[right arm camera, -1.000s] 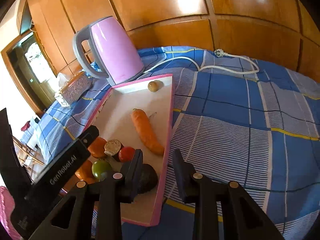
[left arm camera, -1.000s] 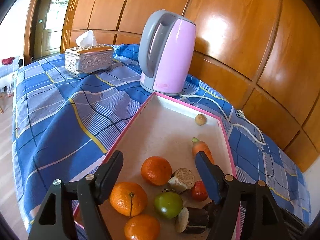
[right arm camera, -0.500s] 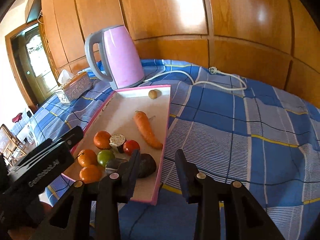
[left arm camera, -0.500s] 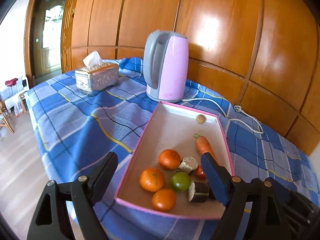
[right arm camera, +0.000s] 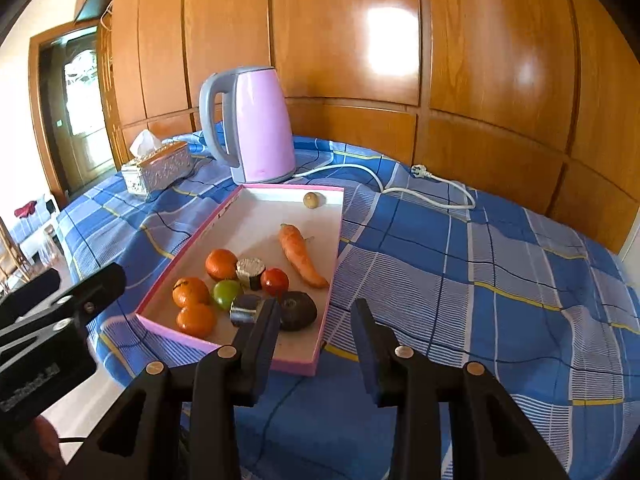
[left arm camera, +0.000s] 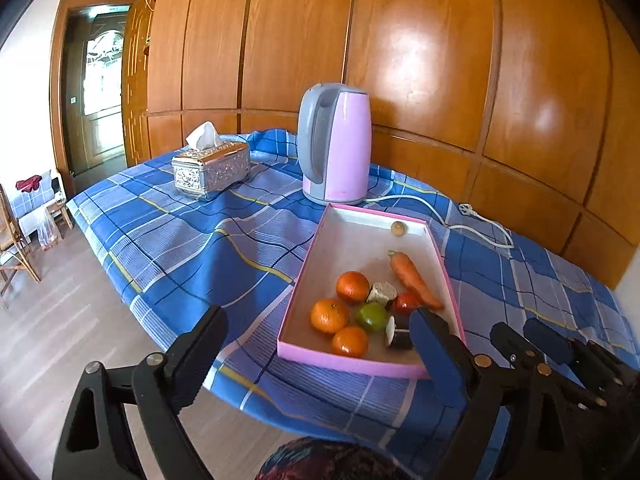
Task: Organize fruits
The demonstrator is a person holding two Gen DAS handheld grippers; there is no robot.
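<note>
A pink-rimmed white tray (left arm camera: 360,362) (right arm camera: 224,216) lies on the blue plaid tablecloth. In it are three oranges (left arm camera: 352,286) (right arm camera: 221,263), a green fruit (left arm camera: 372,316) (right arm camera: 227,293), a red tomato (left arm camera: 405,302) (right arm camera: 275,280), a carrot (left arm camera: 412,278) (right arm camera: 302,254), two cut eggplant pieces (left arm camera: 398,338) (right arm camera: 251,270), a dark round fruit (right arm camera: 298,310) and a small tan ball (left arm camera: 398,229) (right arm camera: 311,200). My left gripper (left arm camera: 320,340) is open and empty, before the tray's near edge. My right gripper (right arm camera: 316,320) is open and empty at the tray's near right corner.
A pink electric kettle (left arm camera: 336,144) (right arm camera: 256,124) stands behind the tray, its white cord and plug (left arm camera: 468,210) (right arm camera: 420,170) trailing right. A silver tissue box (left arm camera: 210,170) (right arm camera: 158,168) sits at the far left. The table's near edge drops to wooden floor (left arm camera: 60,328).
Both grippers have pulled back and up from the tray, so the whole tray and table edge now show. Both stay open and empty. The fruits have not moved.
</note>
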